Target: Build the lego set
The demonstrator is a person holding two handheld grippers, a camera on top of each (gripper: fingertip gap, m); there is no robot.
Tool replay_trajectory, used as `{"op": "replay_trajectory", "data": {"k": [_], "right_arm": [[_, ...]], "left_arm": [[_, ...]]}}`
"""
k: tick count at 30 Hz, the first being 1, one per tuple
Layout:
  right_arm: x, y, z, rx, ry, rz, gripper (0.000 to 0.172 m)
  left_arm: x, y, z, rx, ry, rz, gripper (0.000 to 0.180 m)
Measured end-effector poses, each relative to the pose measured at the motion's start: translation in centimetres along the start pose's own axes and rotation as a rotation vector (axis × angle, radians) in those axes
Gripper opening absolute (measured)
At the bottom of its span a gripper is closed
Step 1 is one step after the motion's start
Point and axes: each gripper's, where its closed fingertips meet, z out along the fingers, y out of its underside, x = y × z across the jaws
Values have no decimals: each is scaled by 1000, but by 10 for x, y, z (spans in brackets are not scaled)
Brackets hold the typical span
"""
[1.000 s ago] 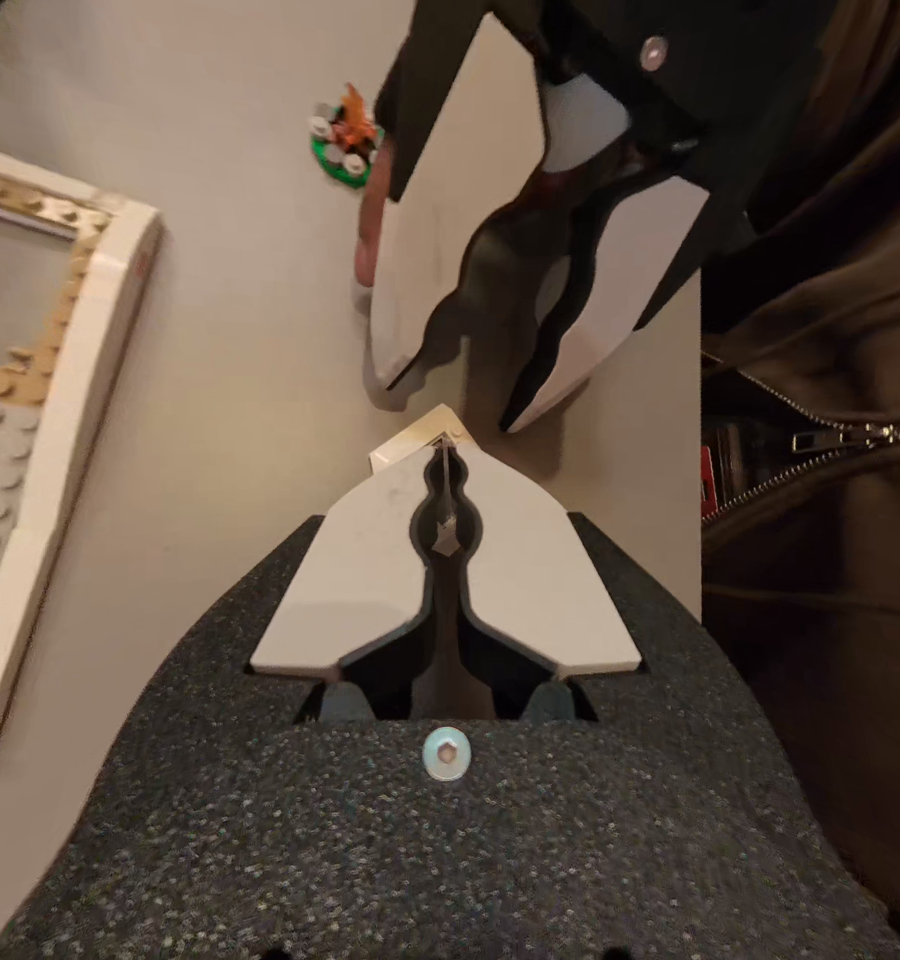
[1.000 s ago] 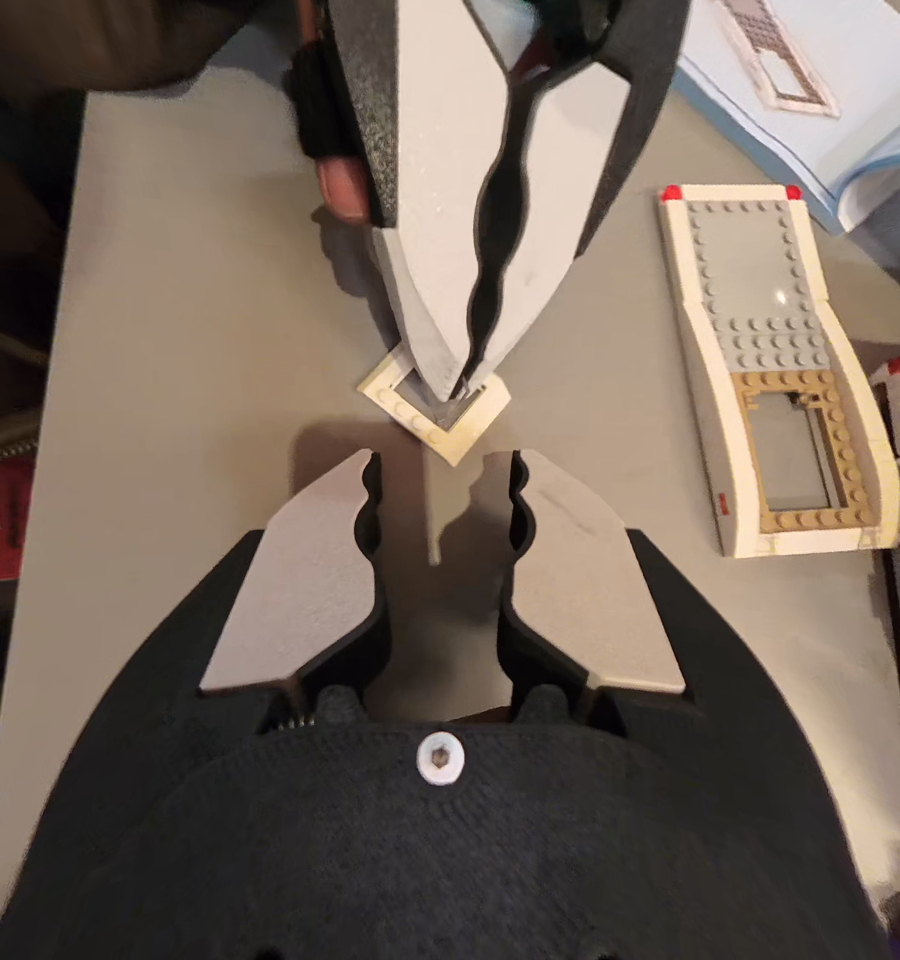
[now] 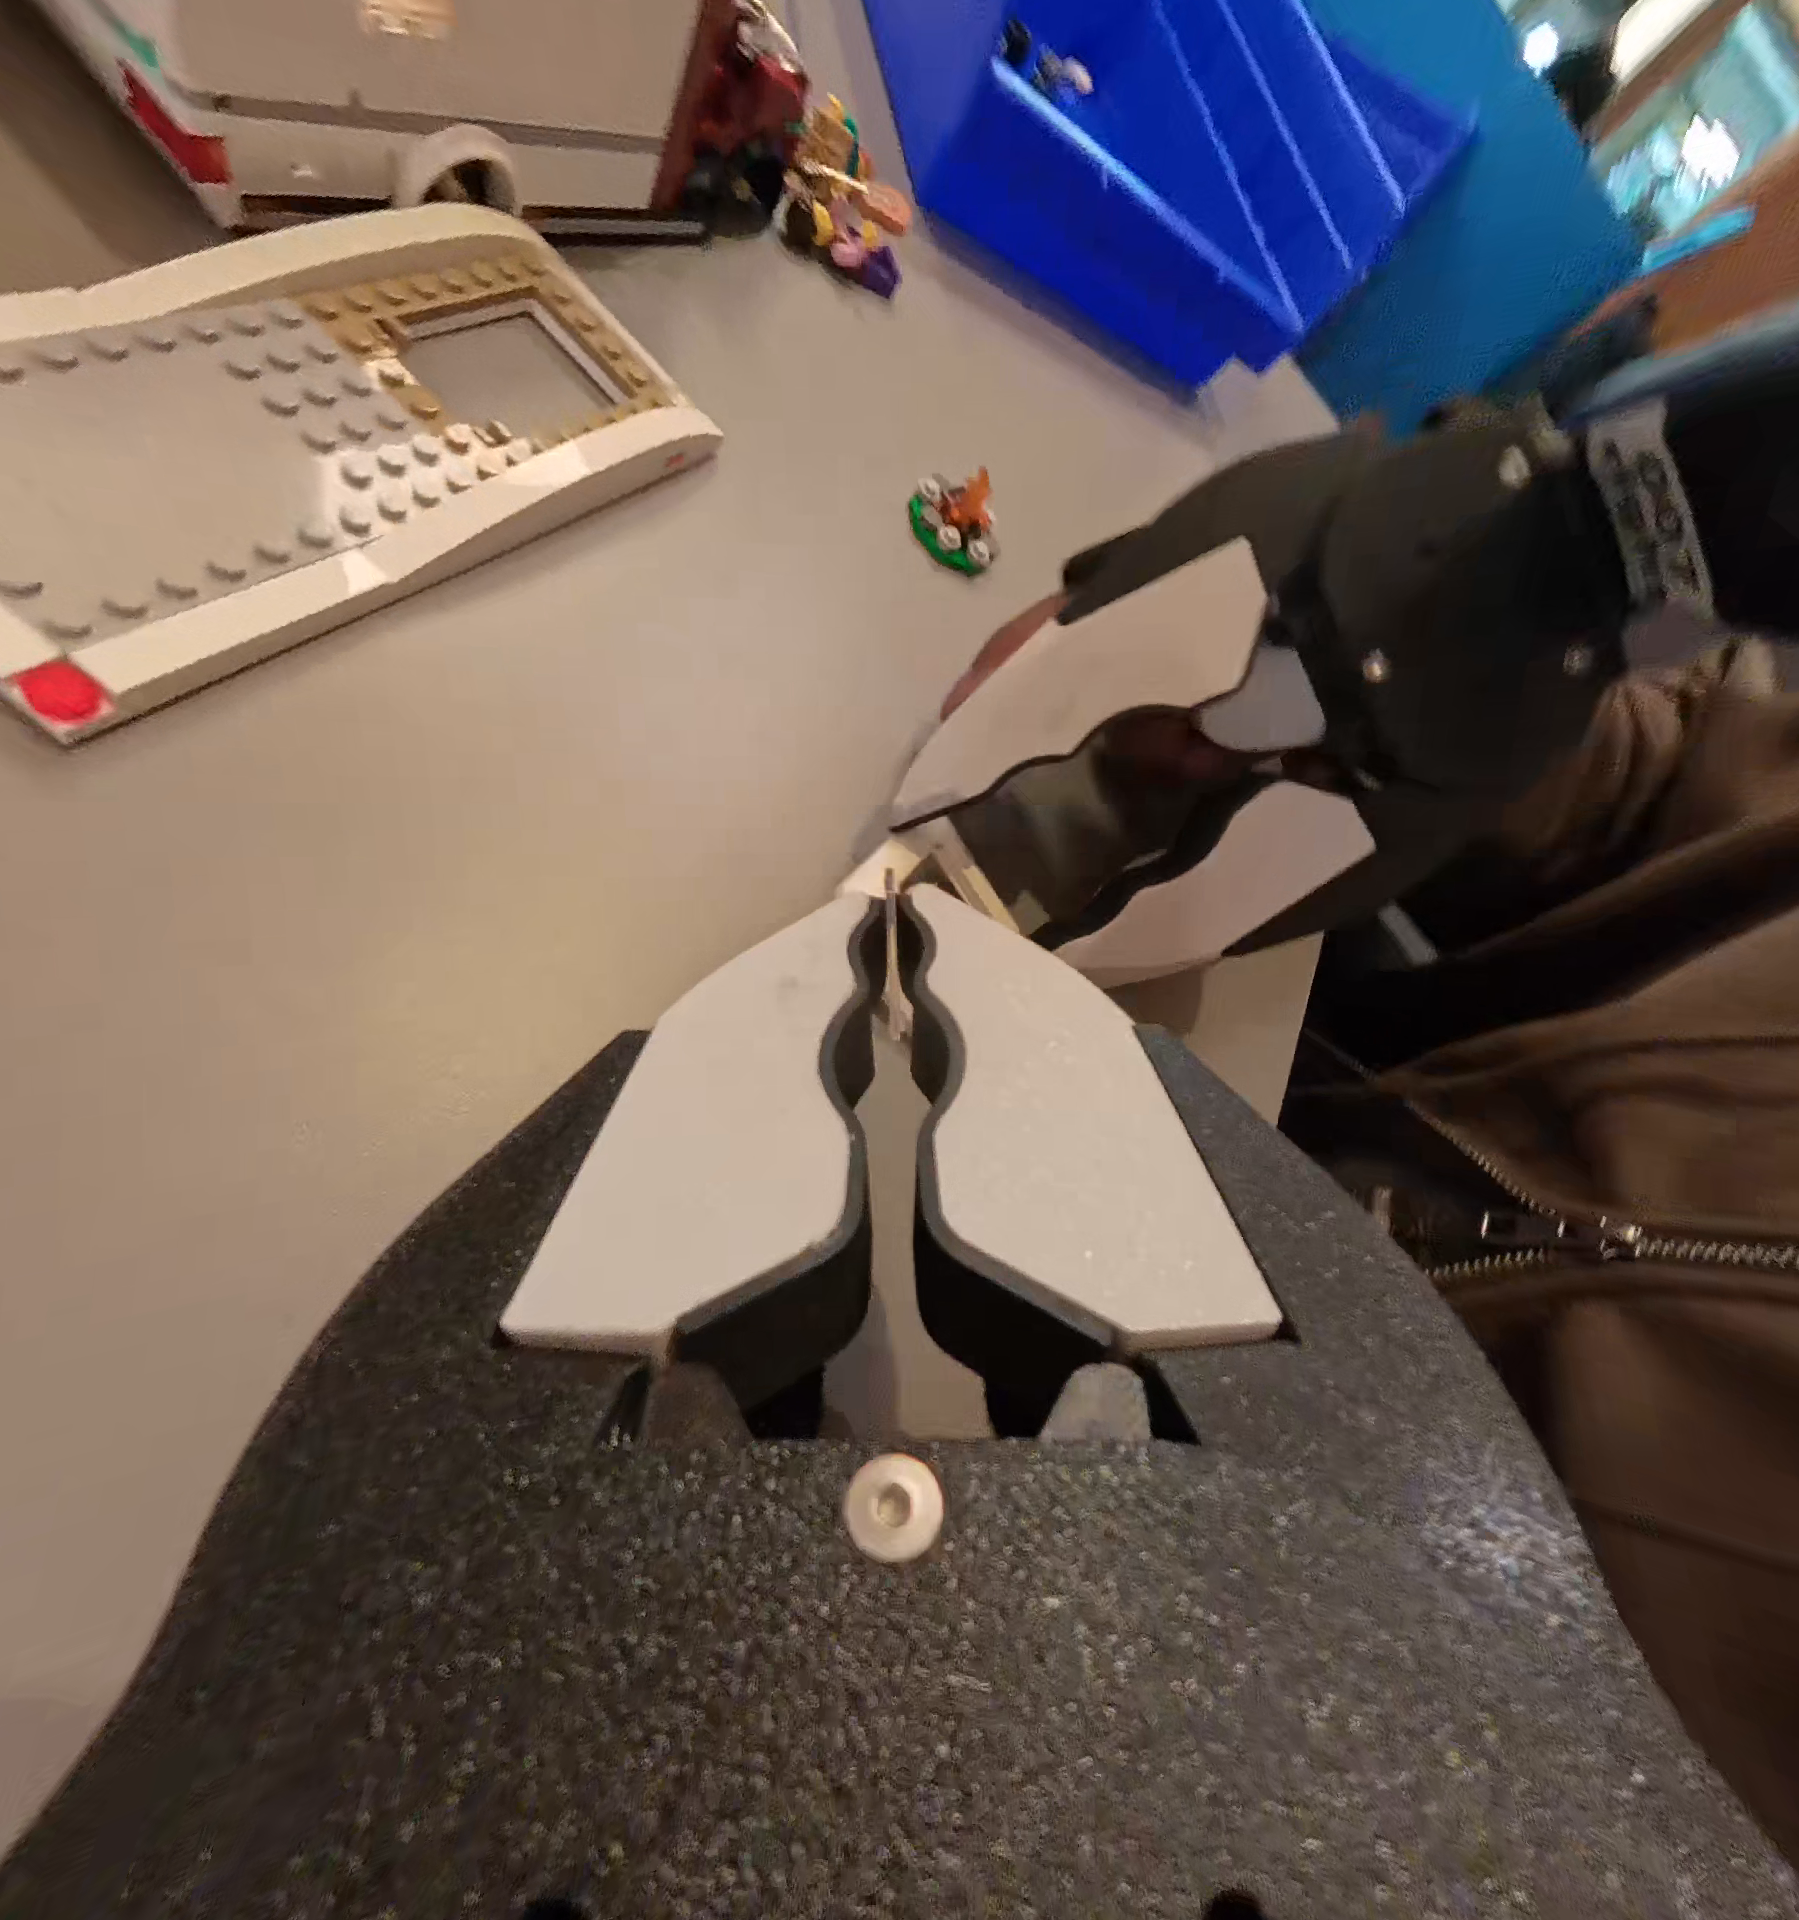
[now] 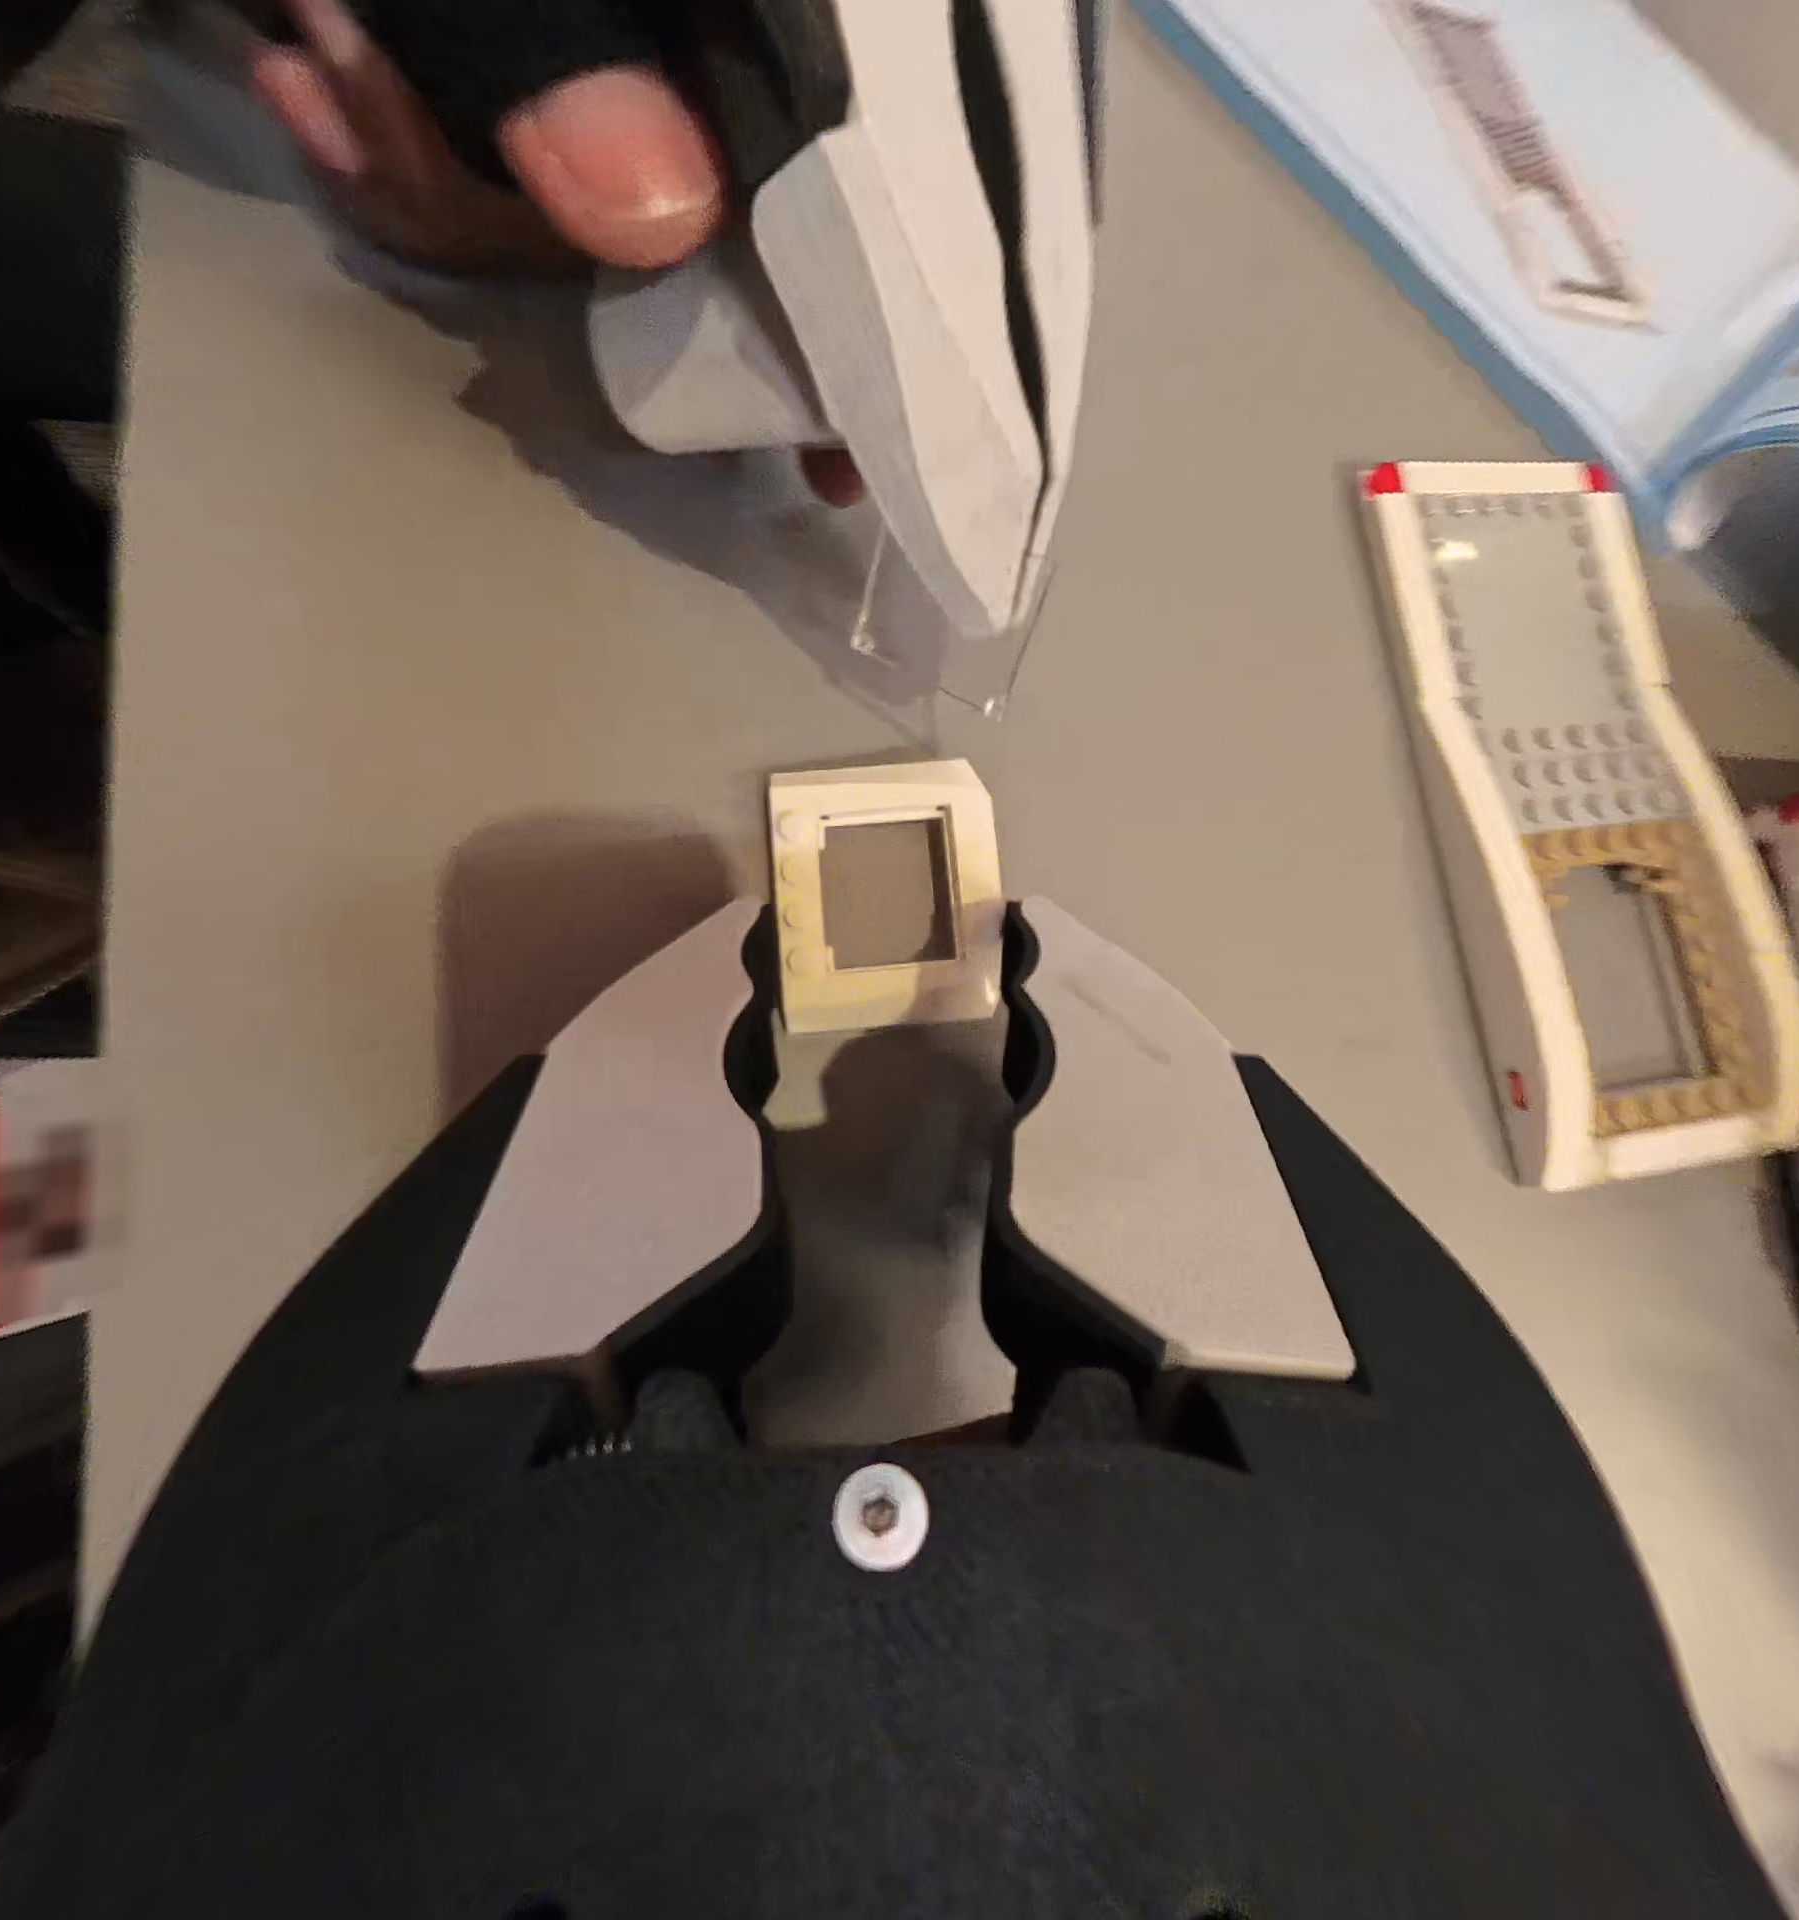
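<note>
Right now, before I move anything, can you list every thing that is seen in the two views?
window frame: one, cream, between the right gripper's fingertips
clear pane: one, transparent, pinched in the left gripper's tips
roof panel: one, cream, grey and tan, on the table
booklet: one, pale blue, far edge
campfire piece: one, green and orange, on the table
bin: one, blue, far side
toy vehicle: one, white, far side
table: one, grey
left gripper: one, shut on the pane
right gripper: one, around the frame
</note>
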Motion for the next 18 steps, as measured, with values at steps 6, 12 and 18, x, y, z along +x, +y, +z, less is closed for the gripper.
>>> {"op": "replay_trajectory", "data": {"k": [6, 12, 18], "right_arm": [[21, -3, -11, 14, 348, -120, 41], [32, 0, -18, -85, 584, -348, 41], [33, -5, -23, -80, 652, -463, 41]], "left_arm": [[-8, -21, 5, 155, -6, -159, 2], [-18, -35, 15, 188, -31, -190, 2], [-8, -40, 24, 146, 33, -79, 2]]}}
